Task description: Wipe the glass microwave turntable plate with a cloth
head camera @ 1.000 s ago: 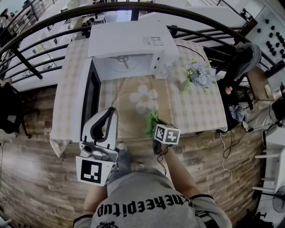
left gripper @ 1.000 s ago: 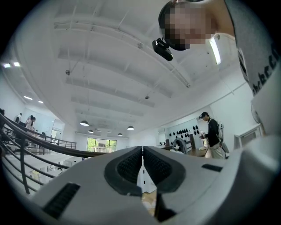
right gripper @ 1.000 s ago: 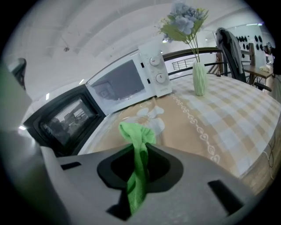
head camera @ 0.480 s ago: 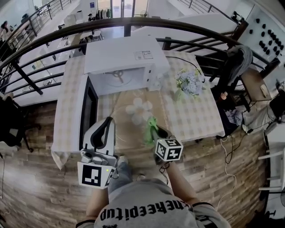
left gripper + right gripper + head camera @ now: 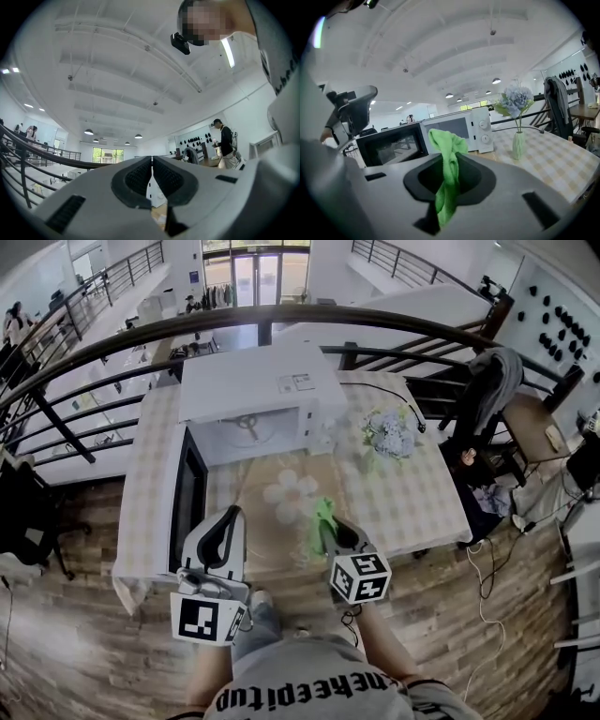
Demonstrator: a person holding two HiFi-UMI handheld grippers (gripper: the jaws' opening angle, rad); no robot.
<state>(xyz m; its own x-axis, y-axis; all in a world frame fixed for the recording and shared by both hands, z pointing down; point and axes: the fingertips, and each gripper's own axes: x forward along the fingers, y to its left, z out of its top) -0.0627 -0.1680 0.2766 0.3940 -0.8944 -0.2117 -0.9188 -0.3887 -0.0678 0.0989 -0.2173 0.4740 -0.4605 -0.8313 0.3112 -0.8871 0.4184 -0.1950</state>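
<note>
Left gripper [image 5: 232,515]: jaws pressed together with nothing between them [image 5: 152,162]; it sits over the table's near edge, just right of the open microwave door.
Right gripper [image 5: 328,527]: jaws clamped on the green cloth [image 5: 450,161]; it is also at the near edge, right of the middle.
Cloth [image 5: 322,515]: bunched, its top standing above the jaws and a tail hanging below them [image 5: 448,143].
Glass turntable plate [image 5: 289,491]: flat on the tan runner at the table's middle, between the microwave front and the near edge, touched by neither gripper; its rim is hard to trace.
Microwave [image 5: 248,385]: along the far edge, left of centre, cavity open.
Door [image 5: 187,495]: swung out towards the near-left corner, walling off the plate's left side.
Vase of flowers [image 5: 387,434]: near the far-right part, just beside the microwave's right side.
Table [image 5: 417,495]: checked cloth; the right half in front of the vase is bare.
Railing [image 5: 112,343]: curves close behind the far edge.
</note>
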